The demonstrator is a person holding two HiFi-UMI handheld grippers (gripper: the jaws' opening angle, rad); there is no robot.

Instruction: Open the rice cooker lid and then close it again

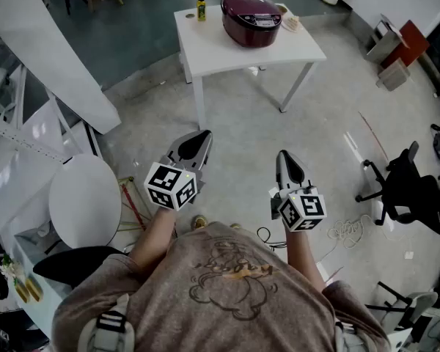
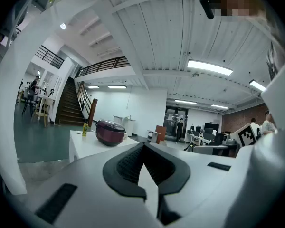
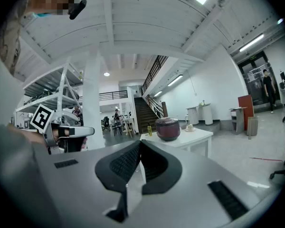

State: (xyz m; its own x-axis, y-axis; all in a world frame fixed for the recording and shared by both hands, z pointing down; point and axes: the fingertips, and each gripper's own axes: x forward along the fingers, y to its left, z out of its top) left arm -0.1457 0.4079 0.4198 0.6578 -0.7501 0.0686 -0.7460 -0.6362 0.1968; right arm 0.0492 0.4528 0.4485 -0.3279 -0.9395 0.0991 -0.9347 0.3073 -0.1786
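A dark red rice cooker (image 1: 251,18) with its lid down stands on a white table (image 1: 213,46) far ahead, across the floor. It also shows small in the left gripper view as the rice cooker (image 2: 109,132) and in the right gripper view as the rice cooker (image 3: 167,128). My left gripper (image 1: 200,139) and right gripper (image 1: 286,160) are held level in front of the person's body, well short of the table. Both have their jaws together with nothing between them.
A small yellow bottle (image 1: 201,7) and a cup (image 1: 290,22) sit on the table beside the cooker. A round white table (image 1: 84,200) and white shelving are at the left. Black office chairs (image 1: 407,189) stand at the right. Cables (image 1: 348,229) lie on the grey floor.
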